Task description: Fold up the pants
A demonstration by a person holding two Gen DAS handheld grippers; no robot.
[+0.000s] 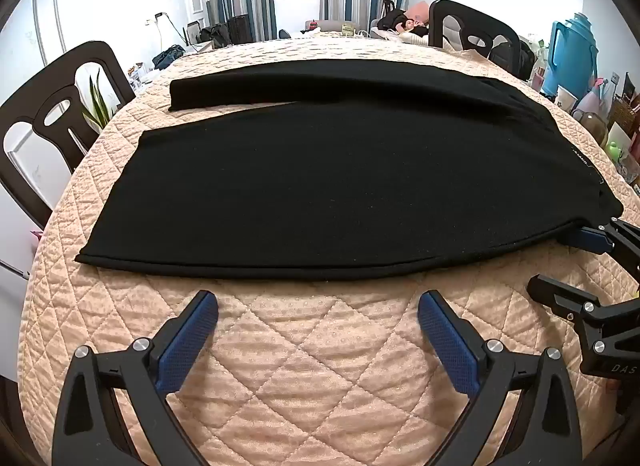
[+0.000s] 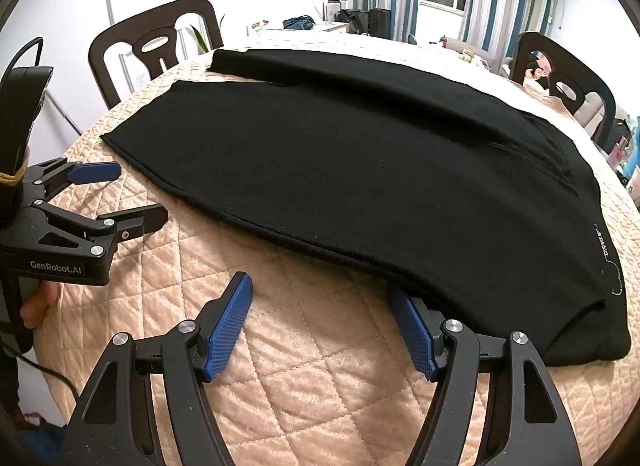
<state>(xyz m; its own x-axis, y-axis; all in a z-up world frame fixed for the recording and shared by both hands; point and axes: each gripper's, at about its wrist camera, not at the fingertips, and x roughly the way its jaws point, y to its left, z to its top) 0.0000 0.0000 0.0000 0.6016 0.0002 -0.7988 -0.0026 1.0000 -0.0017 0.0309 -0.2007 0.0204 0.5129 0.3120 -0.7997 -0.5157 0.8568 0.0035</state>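
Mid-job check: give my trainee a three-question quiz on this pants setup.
1. True or false: the left claw is shut on the black pants.
2. Which claw has a finger tucked at the pants' near edge? A) left B) right
3. Fill in: the pants lie on a quilted ____ cover.

Key: 1 false, it is open over bare cover, apart from the pants. 2 B. 3 peach.

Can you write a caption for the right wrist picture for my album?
Black pants spread on a quilted table cover, both grippers' jaws open at the near edge.
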